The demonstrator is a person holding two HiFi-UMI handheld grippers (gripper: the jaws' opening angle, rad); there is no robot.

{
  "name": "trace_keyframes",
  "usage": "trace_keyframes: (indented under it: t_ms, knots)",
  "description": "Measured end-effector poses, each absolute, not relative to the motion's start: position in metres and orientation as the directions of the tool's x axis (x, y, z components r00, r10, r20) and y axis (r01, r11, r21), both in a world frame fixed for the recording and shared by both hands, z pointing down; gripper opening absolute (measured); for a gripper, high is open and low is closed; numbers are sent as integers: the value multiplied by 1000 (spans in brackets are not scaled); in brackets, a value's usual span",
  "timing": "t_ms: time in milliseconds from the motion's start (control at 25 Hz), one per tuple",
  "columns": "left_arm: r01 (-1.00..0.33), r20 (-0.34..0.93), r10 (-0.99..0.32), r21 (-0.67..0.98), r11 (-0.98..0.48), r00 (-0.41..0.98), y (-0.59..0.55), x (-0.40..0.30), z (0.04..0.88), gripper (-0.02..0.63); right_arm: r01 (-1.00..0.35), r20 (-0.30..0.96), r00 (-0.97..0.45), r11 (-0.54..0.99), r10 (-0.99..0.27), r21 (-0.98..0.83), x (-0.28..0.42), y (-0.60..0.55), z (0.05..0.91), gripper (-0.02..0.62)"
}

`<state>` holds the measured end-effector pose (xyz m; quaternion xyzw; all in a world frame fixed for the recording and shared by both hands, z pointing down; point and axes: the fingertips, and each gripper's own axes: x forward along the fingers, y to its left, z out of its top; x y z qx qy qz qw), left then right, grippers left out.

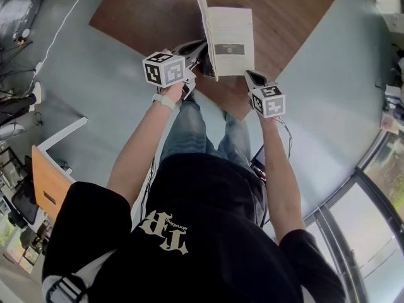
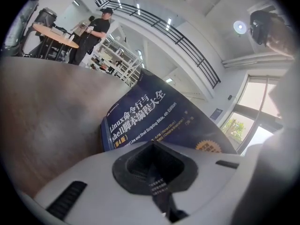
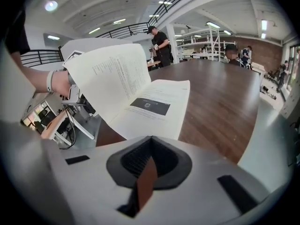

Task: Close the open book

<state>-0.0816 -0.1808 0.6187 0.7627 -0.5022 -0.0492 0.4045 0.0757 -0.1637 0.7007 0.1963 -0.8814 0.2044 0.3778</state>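
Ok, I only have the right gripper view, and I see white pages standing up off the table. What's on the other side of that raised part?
Observer: A dark blue cover with a Linux shell scripting title. The left gripper view faces it.
Operator: Is the left tool holding it?
Observer: Yes. The left tool is closed on a thin dark printed strip, apparently that cover's edge.
Operator: Where's my right tool relative to the book?
Observer: In the head view, the right tool sits by the near right corner of the book, at the wooden table edge.
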Motion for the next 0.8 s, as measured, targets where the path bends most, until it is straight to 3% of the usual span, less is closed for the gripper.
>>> trace_keyframes:
  t_ms: [800]
  knots:
    - [-813,624,-588,573,-104,515,-206,-21,690,5,-602,710,-634,772,-307,-204,131,-202,665,-12]
